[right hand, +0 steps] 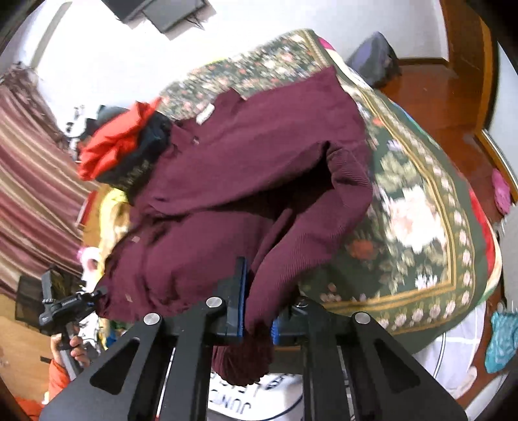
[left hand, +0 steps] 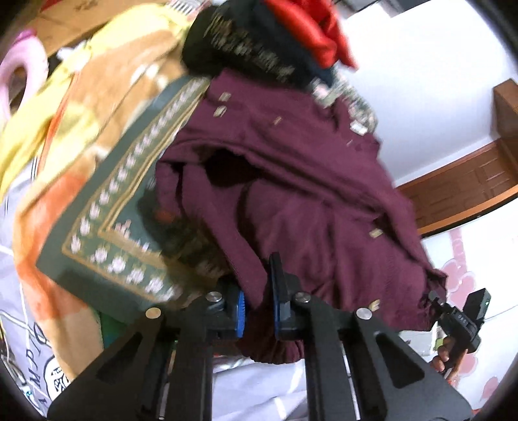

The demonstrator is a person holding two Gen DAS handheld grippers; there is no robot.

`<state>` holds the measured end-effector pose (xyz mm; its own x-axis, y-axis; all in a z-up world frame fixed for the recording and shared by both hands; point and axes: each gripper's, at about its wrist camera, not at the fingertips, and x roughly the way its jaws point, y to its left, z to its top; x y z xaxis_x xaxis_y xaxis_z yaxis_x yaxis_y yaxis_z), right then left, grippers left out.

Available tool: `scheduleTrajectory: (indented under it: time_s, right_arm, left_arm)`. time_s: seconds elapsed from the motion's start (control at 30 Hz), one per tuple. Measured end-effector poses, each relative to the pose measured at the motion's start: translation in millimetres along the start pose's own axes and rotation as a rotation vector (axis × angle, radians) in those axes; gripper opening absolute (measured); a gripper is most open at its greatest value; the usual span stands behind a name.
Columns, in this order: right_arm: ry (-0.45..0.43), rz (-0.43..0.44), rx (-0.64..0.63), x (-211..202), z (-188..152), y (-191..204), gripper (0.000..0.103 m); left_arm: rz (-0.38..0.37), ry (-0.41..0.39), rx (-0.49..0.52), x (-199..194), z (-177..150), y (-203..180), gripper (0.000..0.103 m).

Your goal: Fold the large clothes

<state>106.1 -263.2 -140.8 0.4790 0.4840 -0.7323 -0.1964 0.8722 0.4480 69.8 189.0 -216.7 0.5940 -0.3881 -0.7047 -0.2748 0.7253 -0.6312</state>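
The fingers (left hand: pixel 281 291) of the left gripper (left hand: pixel 259 311) pinch one edge of the maroon garment (left hand: pixel 291 181), and the right gripper (right hand: pixel 257 311) clamps another edge. The garment hangs between them over the green floral blanket (right hand: pixel 421 226) on the bed. At 12 o'clock beyond it sits a red cloth (left hand: pixel 310 29) on dark clothing (left hand: pixel 239 42).

My left gripper (left hand: pixel 257 307) is clamped, its blue-padded fingers (left hand: pixel 240 306) pinching cloth between them. My right gripper (right hand: pixel 257 319) is clamped the same way on a bunched fold, both held level, well apart.
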Motion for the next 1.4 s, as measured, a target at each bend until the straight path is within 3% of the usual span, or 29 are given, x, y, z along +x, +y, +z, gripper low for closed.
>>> scheduleTrajectory:
  time_s: [0.27, 0.43, 0.57, 0.8, 1.03, 1.17, 1.23, 1.27, 1.3, 1.33, 1.4]
  right_arm:
    - [-0.142, 0.102, -0.053, -23, 62, 18, 0.009]
    - [-0.2, 0.108, -0.056, -5, 111, 20, 0.009]
    - [-0.208, 0.087, -0.035, 28, 151, 15, 0.008]
    - [-0.165, 0.033, 0.014, 82, 197, -8, 0.008]
    - [-0.079, -0.027, 0.032, 130, 210, -28, 0.009]
    - [-0.041, -0.037, 0.043, 134, 211, -31, 0.01]
    - [-0.012, -0.041, 0.051, 132, 213, -30, 0.015]
    - [0.004, -0.037, 0.056, 127, 212, -29, 0.02]
    - [0.013, -0.031, 0.057, 125, 212, -27, 0.026]
    - [0.019, -0.023, 0.056, 119, 211, -24, 0.029]
    - [-0.001, -0.043, 0.043, 108, 208, -17, 0.047]
  left_arm:
    - [-0.113, -0.156, 0.09, -39, 64, -50, 0.01]
    - [-0.135, -0.242, 0.143, -38, 118, -77, 0.01]
    - [-0.083, -0.3, 0.188, -17, 153, -94, 0.01]
    - [0.027, -0.296, 0.191, 47, 202, -94, 0.01]
    - [0.18, -0.229, 0.265, 98, 208, -98, 0.011]
    - [0.207, -0.202, 0.302, 102, 203, -102, 0.022]
    - [0.203, -0.193, 0.305, 98, 202, -104, 0.04]
    - [0.204, -0.192, 0.3, 95, 202, -106, 0.057]
    - [0.207, -0.197, 0.294, 91, 200, -107, 0.066]
    - [0.204, -0.211, 0.295, 86, 199, -109, 0.066]
    - [0.205, -0.223, 0.32, 77, 194, -116, 0.066]
